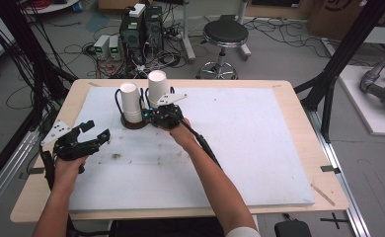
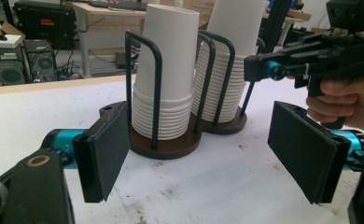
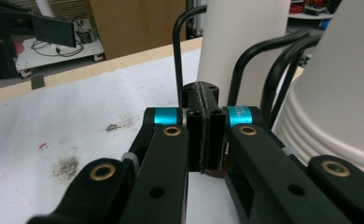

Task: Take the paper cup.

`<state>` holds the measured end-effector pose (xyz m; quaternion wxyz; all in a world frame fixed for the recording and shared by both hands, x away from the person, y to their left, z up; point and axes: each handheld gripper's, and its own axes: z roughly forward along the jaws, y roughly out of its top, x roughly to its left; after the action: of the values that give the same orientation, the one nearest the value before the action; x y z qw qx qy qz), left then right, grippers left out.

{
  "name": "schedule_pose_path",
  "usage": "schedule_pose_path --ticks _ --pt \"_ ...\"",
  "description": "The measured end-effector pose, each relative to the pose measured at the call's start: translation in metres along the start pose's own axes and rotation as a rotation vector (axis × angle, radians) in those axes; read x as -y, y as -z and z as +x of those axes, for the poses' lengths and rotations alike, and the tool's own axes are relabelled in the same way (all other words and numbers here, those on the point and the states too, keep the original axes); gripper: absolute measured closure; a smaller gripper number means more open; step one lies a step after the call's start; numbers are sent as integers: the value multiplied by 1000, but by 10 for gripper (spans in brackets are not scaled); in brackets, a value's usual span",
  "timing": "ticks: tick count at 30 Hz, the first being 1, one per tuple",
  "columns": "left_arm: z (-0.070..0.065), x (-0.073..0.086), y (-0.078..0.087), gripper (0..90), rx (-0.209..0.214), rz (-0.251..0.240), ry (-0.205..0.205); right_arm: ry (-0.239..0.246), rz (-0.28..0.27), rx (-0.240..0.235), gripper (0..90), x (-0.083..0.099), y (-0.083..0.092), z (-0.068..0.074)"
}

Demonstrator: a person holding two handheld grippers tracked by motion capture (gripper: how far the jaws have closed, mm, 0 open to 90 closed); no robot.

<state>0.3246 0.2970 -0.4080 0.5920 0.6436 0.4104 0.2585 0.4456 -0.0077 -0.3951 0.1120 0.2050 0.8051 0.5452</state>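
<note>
Two tall stacks of white paper cups, the left stack (image 1: 130, 102) and the right stack (image 1: 157, 86), stand upside down in a dark brown holder (image 1: 134, 123) with black wire loops at the back left of the white board. My right gripper (image 1: 150, 116) sits low at the holder, its tip close to the base between the stacks. In the right gripper view its pads (image 3: 207, 135) are pressed flat together, shut, with nothing between them. My left gripper (image 1: 96, 130) hovers near the table's left edge, open and empty. Its wide jaws frame the holder (image 2: 171, 144) and the cups (image 2: 164, 70) ahead.
A white foam board (image 1: 240, 143) covers the wooden table (image 1: 324, 197); dirt marks (image 1: 115, 156) lie on it near the left gripper. Behind the table are a black stool (image 1: 225, 34), computer boxes (image 1: 141, 27) and loose cables. A black frame post (image 1: 338, 54) rises at the right.
</note>
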Motion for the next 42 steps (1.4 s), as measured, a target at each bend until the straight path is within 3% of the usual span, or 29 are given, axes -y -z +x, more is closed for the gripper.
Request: schedule_pose_path --ticks 6,11,22,28,32,35,42 --pt "2 -1 1 213 -5 -5 -1 -9 4 10 900 6 -12 4" --pt "6 -7 -1 213 -7 -18 4 -61 -2 44 900 12 -25 6" --pt "20 -51 -17 212 -5 -56 -10 -77 47 106 900 21 -51 12" --pt "21 -69 -35 209 13 -26 -52 -99 63 136 900 22 -58 17" --pt "22 -76 -48 209 37 -10 -66 -108 84 183 900 18 -65 23" --pt "23 -81 -59 209 46 23 -86 -124 94 198 900 18 -68 24" --pt "29 -88 -75 215 56 33 -79 -164 102 212 900 20 -72 24"
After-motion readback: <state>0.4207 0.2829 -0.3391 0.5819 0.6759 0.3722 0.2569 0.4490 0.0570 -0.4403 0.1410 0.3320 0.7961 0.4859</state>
